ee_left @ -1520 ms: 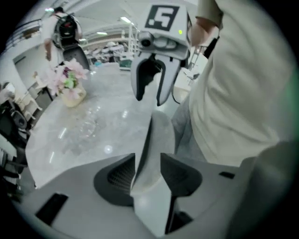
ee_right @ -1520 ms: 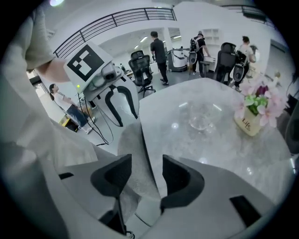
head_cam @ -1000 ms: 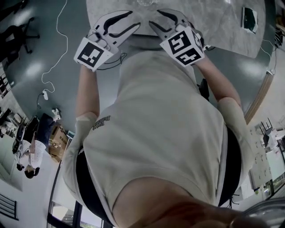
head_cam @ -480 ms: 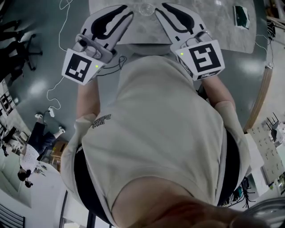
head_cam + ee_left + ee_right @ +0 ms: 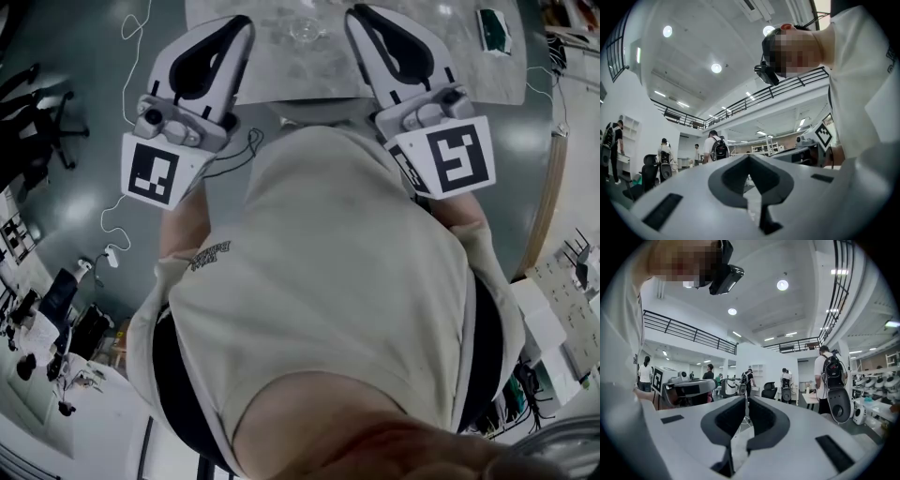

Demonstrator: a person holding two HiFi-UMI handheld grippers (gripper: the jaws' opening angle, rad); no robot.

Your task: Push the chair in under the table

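Head view: left white-and-black two-jaw gripper [image 5: 236, 26] upper left, right white-and-black two-jaw gripper [image 5: 361, 17] upper right. Both are raised in front of the person's beige T-shirt [image 5: 347, 272], tips over the near edge of the grey marbled tabletop [image 5: 469, 75] at top centre.

Left gripper view: jaws pressed together, nothing between them, have just been closing. Right gripper view: jaws all but touching at the tips, nothing between them, also just closing.

Chair mostly hidden by the torso. A thin pale grey strip [image 5: 309, 105] at the table's near edge, top centre, may be its back; cannot tell.

Clear glass vessel [image 5: 305, 28] on the table between the two grippers. White cable [image 5: 127, 66] on the dark floor, upper left.
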